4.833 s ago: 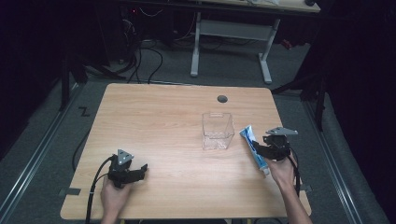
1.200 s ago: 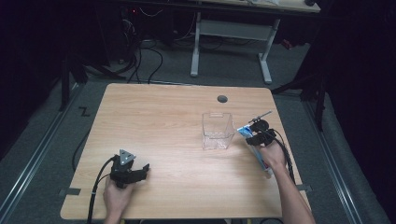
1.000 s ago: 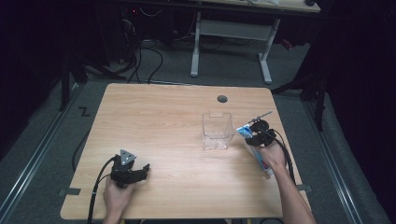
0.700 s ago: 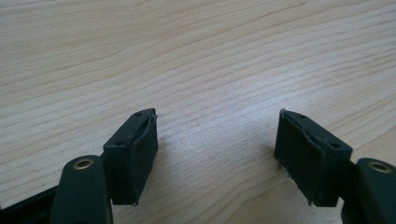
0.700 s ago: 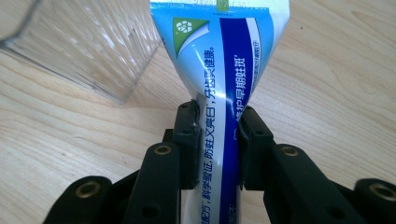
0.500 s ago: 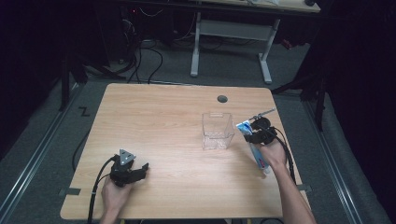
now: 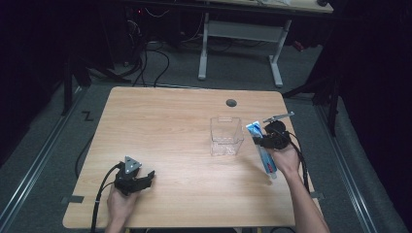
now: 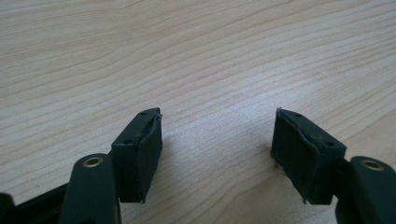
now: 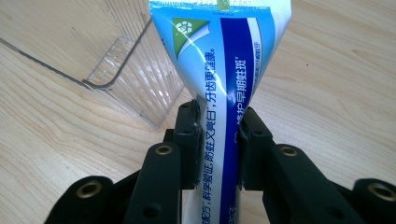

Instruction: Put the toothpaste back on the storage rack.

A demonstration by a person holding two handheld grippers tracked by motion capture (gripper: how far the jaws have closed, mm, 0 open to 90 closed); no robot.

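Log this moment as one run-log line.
right tool: shut on toothpaste tube | tube: beside clear bin, not in it | left tool: open, empty, on table

Table (image 7: 184, 126): pale wood, fine grain lines. Tube (image 9: 224, 60): light blue and white, dark blue band with white lettering, green-white corner emblem. Box (image 7: 226, 136): clear, colourless, ribbed base. Left gripper (image 8: 217, 149), right gripper (image 9: 217, 140): black jaws, brass-coloured rivets.
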